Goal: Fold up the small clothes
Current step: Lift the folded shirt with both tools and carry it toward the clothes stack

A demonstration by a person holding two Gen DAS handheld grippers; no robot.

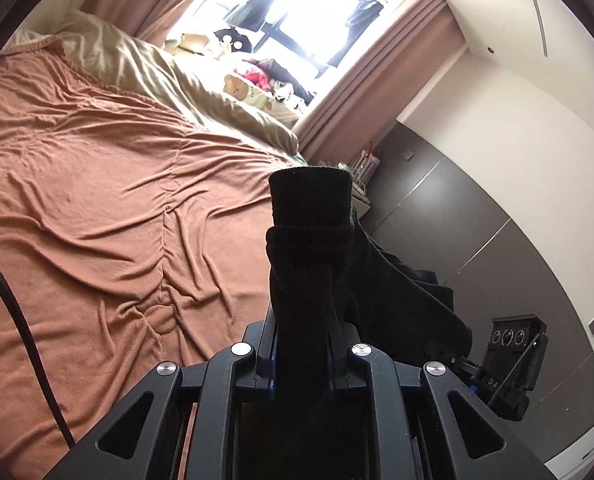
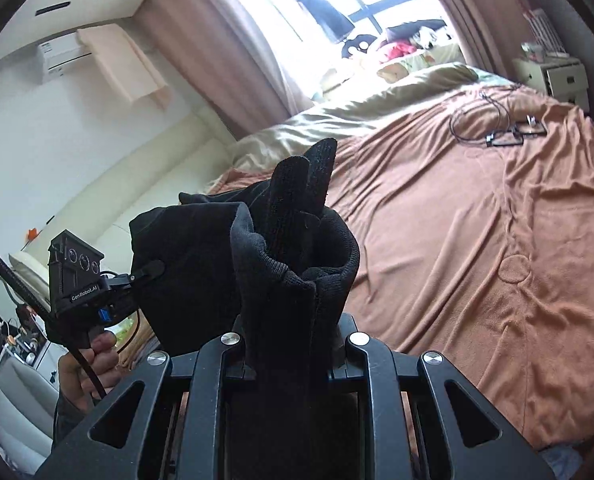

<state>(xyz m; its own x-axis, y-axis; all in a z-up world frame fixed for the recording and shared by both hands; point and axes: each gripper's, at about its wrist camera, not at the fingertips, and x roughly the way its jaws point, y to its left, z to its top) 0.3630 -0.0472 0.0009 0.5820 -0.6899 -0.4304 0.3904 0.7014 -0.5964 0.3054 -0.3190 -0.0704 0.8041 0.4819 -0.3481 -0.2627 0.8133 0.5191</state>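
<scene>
Socks: black socks, probably two, at 12 o'clock
Left gripper: jaws clamped on socks
Right gripper: jaws gripping socks
Bed: one

A bedroom in a home. Wide bed under a rumpled orange blanket, beige pillows at its head. Bright window behind, hung with pinkish curtains. Soft toys heaped on the sill. Air conditioner high on the white wall. Dark wardrobe beside the bed, small white nightstand near the window.
</scene>
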